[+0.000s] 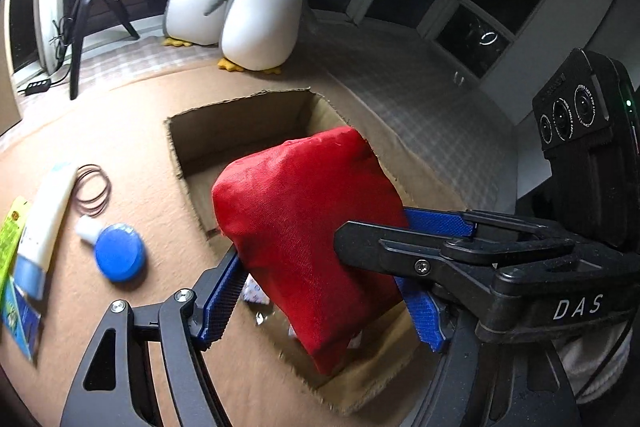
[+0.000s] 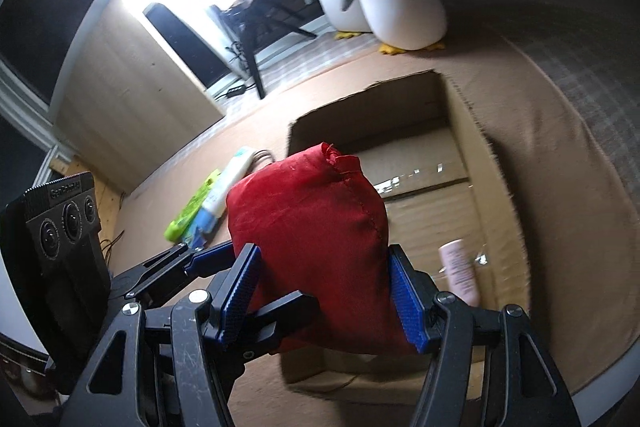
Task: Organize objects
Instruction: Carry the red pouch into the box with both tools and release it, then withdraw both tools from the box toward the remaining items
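Both grippers clamped one red fabric bag (image 1: 296, 227) above the open cardboard box (image 1: 240, 123). The right gripper (image 2: 324, 297) had its blue pads pressed into the bag's two sides, jaws about half spread. The left gripper (image 1: 320, 291) gripped it from the other end, jaws wide. "DAS" read in white on the right gripper's body in the left view. A pink bottle (image 2: 460, 271) lay inside the box. A white tube (image 1: 48, 203) and a blue-capped jar (image 1: 116, 251) lay on the tan cloth (image 1: 132, 147) beside it.
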`<state>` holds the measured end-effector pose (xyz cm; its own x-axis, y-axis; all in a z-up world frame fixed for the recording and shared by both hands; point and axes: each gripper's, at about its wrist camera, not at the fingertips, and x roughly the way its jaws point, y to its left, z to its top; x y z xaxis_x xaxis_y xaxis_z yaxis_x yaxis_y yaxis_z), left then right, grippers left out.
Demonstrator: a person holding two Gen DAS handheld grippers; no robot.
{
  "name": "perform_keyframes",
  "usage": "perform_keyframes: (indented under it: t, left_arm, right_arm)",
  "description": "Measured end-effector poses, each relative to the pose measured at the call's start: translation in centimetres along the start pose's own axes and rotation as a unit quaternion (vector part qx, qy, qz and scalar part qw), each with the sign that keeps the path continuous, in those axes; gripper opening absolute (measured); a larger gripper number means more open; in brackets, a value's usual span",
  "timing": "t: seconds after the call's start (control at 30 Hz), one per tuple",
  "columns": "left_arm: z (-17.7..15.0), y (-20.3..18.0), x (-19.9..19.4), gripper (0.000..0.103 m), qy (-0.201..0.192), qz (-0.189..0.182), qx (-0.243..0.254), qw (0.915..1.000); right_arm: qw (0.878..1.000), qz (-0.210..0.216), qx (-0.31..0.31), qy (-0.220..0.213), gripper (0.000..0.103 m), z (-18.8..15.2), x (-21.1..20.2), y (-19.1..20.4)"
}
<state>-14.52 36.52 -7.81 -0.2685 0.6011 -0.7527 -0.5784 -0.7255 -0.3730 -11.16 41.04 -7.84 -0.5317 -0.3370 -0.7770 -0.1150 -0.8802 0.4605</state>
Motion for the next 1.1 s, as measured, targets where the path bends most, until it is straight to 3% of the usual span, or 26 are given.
perform_keyframes:
  t: [0.43, 1.1]
  left_arm:
    - [0.2, 0.1, 0.3, 0.079, 0.000, 0.034, 0.013, 0.9993]
    - [-2.4, 2.5, -8.4, 0.079, -0.043, 0.106, 0.011, 0.9934]
  right_arm:
    - [0.999, -0.015, 0.024, -0.020, 0.063, 1.2, -0.3, -2.8]
    - [1.000, -0.003, 0.004, -0.021, 0.063, -0.2, -0.2, 1.7]
